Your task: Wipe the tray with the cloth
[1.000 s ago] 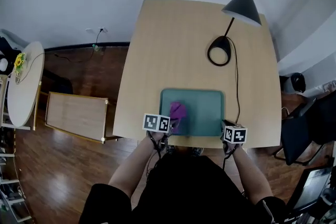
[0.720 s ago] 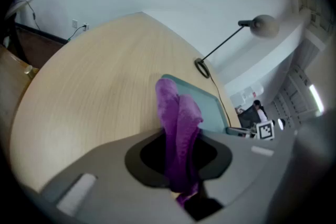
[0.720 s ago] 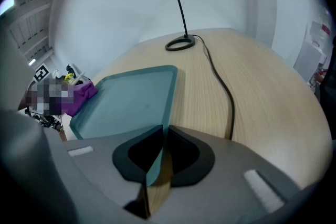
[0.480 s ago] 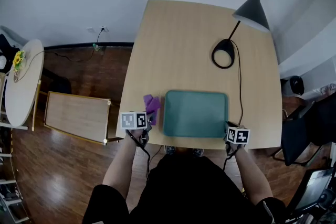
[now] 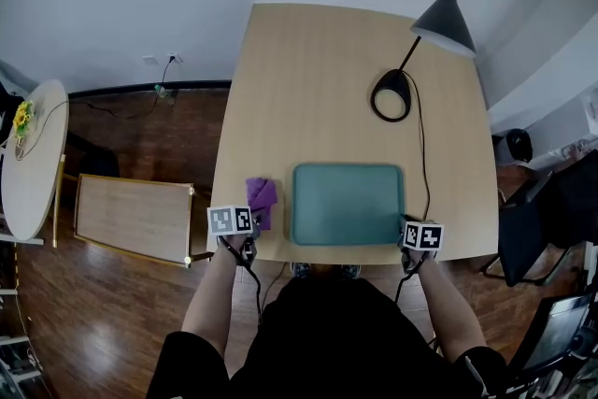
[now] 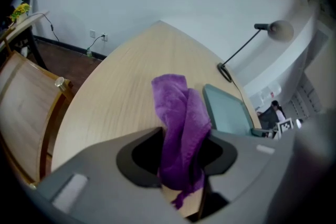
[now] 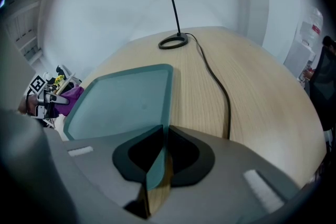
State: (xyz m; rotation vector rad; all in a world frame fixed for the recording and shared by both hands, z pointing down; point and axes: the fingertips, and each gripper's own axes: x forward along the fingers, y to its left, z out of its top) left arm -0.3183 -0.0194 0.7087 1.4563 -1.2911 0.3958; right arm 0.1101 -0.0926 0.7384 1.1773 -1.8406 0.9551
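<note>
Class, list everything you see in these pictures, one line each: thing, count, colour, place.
table: one, light wood, centre.
tray: one, teal, table's near edge.
cloth: one, purple, on table left of tray.
lamp: one, black, table's far right.
side table: one, white, far left, with yellow flowers.
left gripper: one, grey, jaws opening, cloth between them.
right gripper: one, grey, clamped on tray's near right edge.

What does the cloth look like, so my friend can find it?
Look at the light wooden table and find the green tray near its front edge. Just left of the tray, on the bare wood, lies the cloth: crumpled, soft, and the only purple thing there.
</note>
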